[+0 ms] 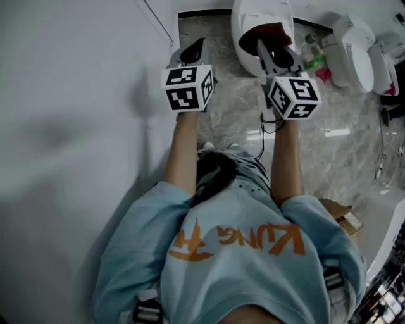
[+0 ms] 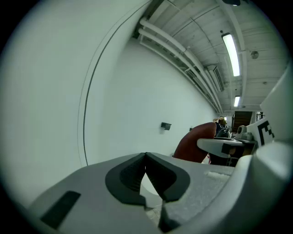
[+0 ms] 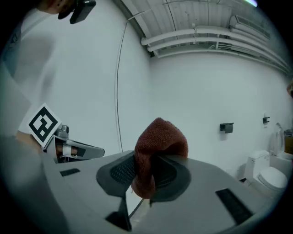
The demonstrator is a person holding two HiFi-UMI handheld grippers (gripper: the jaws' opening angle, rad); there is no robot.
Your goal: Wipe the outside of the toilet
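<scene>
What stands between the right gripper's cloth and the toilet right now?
Nothing visible. In the head view the right gripper holds the red cloth right over the white toilet; whether they touch is unclear.

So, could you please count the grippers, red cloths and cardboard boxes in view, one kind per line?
Grippers: 2, the left gripper and the right gripper
Cloths: 1, the cloth pinched in the right gripper's tongs
Boxes: 1, the box on the floor
Total: 4
</scene>
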